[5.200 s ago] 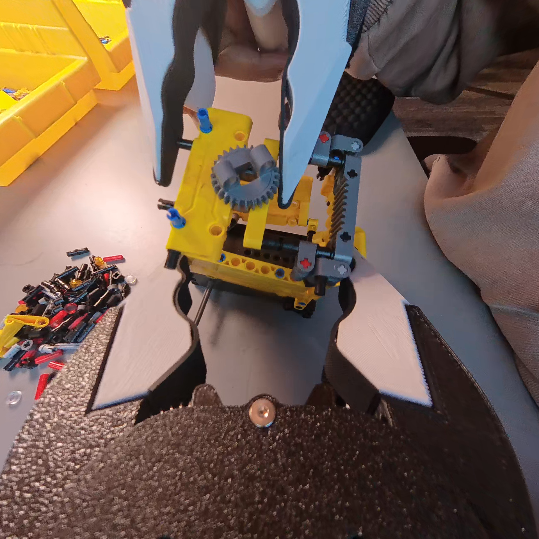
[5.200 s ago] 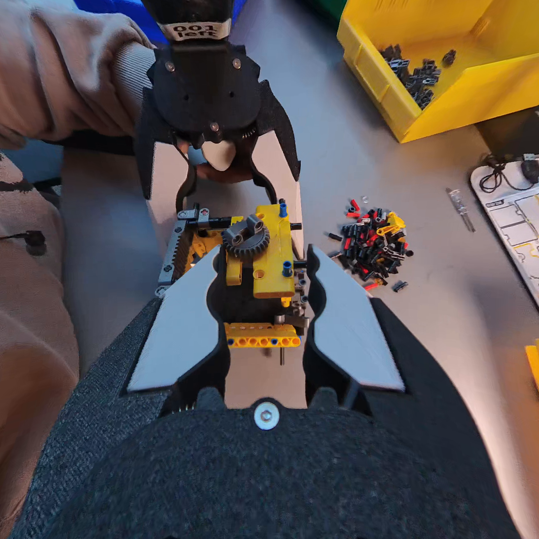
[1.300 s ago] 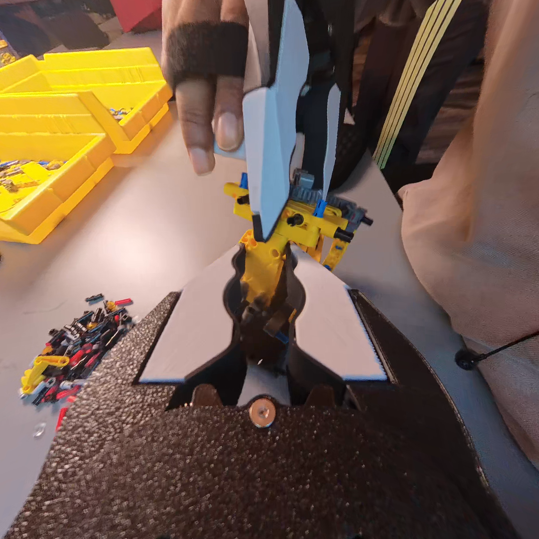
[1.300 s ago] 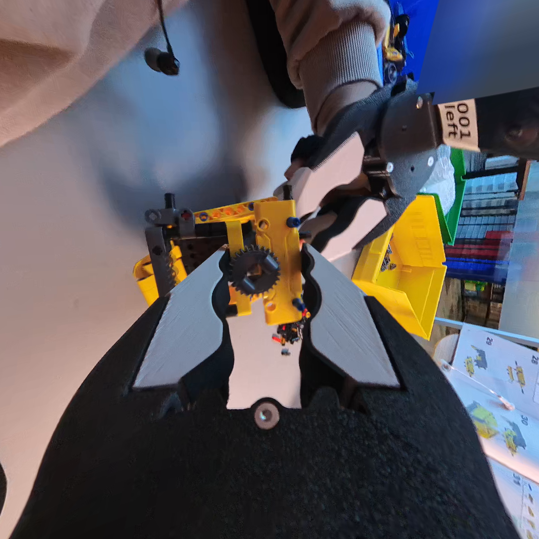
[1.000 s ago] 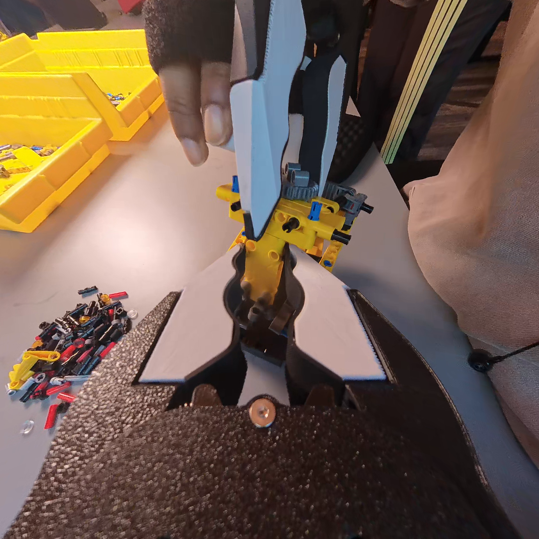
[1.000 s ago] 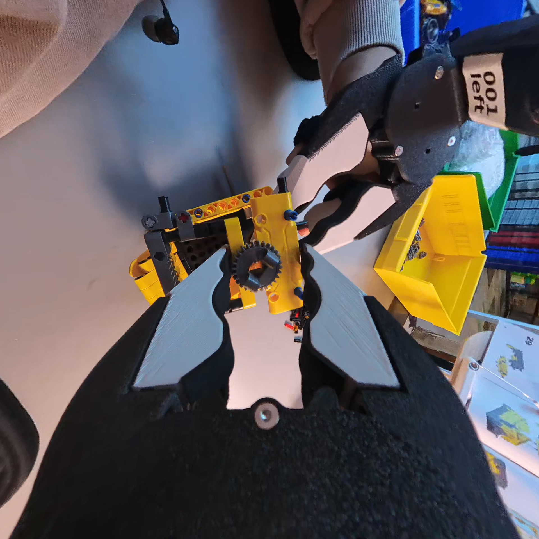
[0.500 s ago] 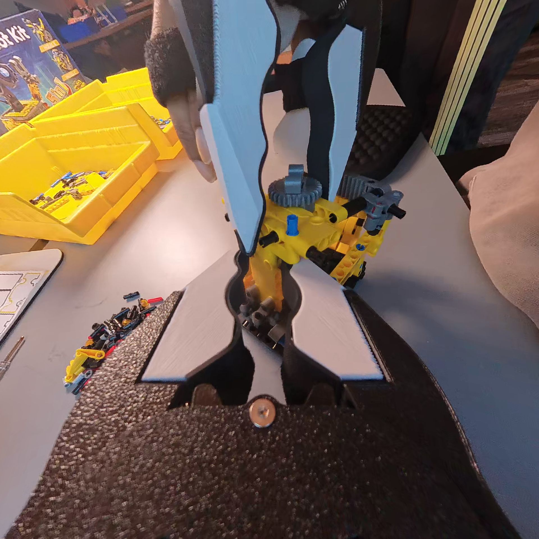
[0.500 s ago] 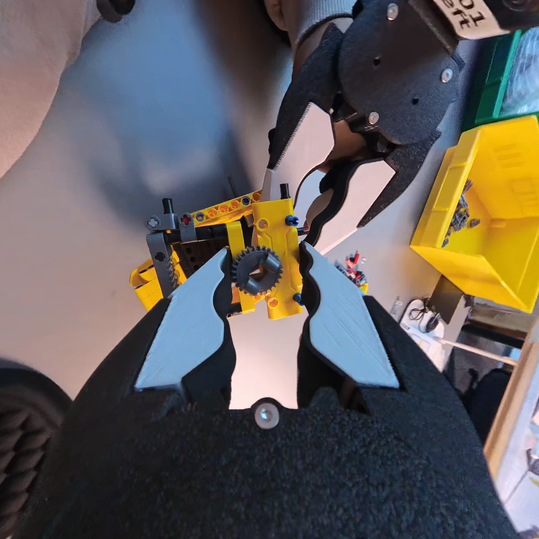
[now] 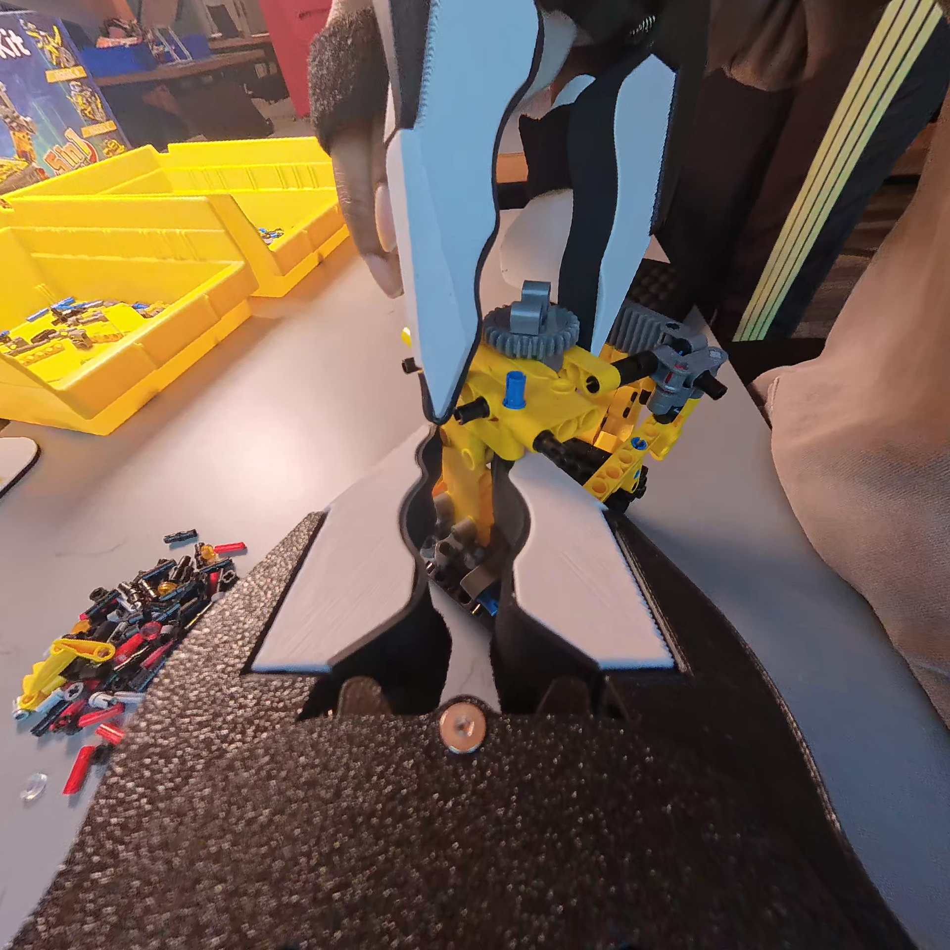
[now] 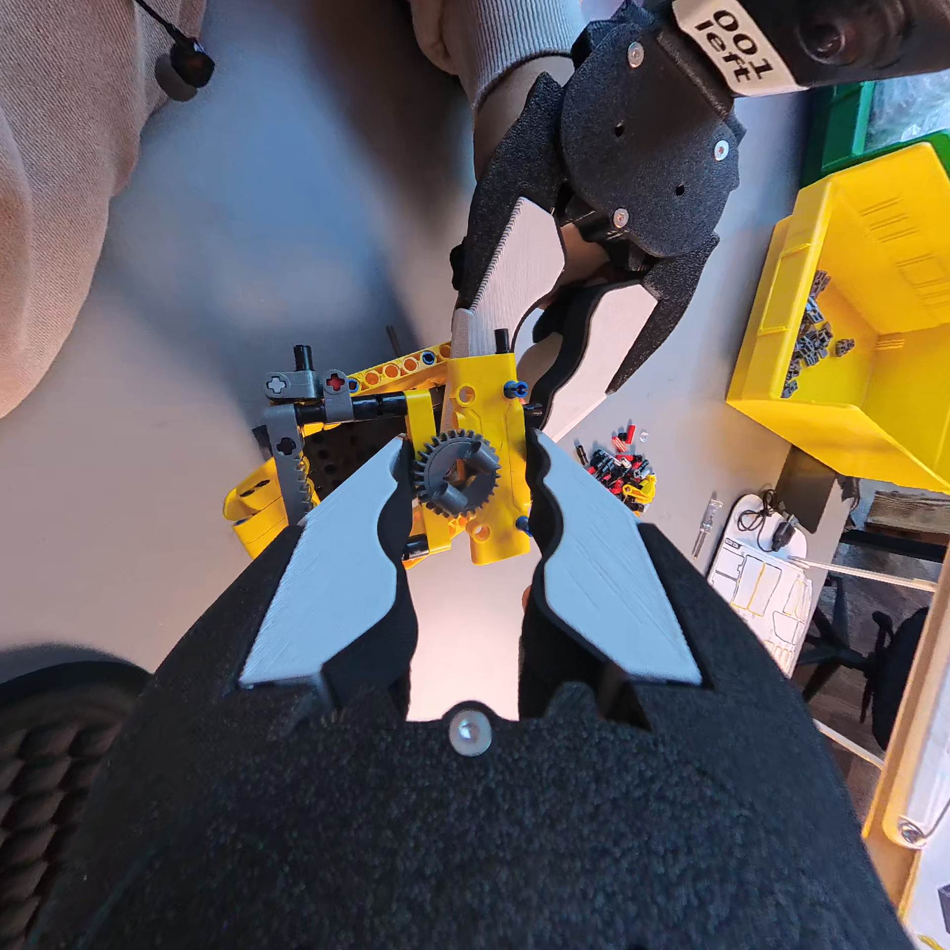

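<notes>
A yellow and black brick model (image 9: pixel 540 406) with a grey gear (image 9: pixel 529 334) on its yellow panel is held tilted between both grippers over the grey table (image 9: pixel 257 437). My left gripper (image 9: pixel 465 462) is shut on the model's lower yellow beam. My right gripper (image 9: pixel 519 383) comes down from above and clasps the yellow panel either side of the gear. In the right wrist view my right gripper (image 10: pixel 465 462) is shut on that panel with the gear (image 10: pixel 457 473) between its fingers. The left gripper (image 10: pixel 501 375) grips the model's far edge. A grey toothed rack (image 10: pixel 288 462) sits on the model's left side.
A pile of small black, red and yellow parts (image 9: pixel 118 642) lies on the table to the left; it also shows in the right wrist view (image 10: pixel 622 468). Yellow bins (image 9: pixel 128 267) (image 10: pixel 848 318) stand beyond. An instruction sheet (image 10: pixel 761 581) lies near the edge. A person's sleeve (image 9: pixel 874 462) is at the right. The grippers are tip to tip, or close to it.
Both grippers were open around the model on the table; they have shut on it, lifted it and turned it. In the last second the gear face has tipped upward.
</notes>
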Tool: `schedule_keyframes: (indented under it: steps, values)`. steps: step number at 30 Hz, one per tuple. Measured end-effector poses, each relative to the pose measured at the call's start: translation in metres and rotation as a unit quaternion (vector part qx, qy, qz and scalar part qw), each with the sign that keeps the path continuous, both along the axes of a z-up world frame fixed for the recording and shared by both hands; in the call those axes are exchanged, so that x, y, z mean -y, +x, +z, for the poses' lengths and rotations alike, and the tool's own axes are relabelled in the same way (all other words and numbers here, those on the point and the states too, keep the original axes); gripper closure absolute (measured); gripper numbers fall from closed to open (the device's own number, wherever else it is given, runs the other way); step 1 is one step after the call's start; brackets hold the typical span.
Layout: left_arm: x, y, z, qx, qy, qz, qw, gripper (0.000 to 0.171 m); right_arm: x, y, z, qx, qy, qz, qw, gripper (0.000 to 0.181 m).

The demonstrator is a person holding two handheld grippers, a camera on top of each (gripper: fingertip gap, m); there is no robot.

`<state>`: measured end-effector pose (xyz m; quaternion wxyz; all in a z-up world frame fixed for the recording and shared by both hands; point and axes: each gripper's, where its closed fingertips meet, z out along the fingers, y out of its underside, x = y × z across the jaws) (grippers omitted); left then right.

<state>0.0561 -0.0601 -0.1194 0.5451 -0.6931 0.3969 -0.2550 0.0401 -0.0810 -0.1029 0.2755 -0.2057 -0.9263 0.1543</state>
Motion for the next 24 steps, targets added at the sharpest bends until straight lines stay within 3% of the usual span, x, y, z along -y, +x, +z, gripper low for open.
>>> schedule_keyframes:
  steps: [19,24]
  values:
    - [0.003,0.007,0.007,0.061,-0.030,-0.016,0.998,0.154,-0.001,0.004,0.017,-0.018,-0.032,-0.032,0.999,0.145]
    - [-0.002,-0.004,0.002,0.047,-0.050,0.007,0.998,0.157,-0.008,-0.002,0.024,-0.061,-0.051,-0.043,0.996,0.154]
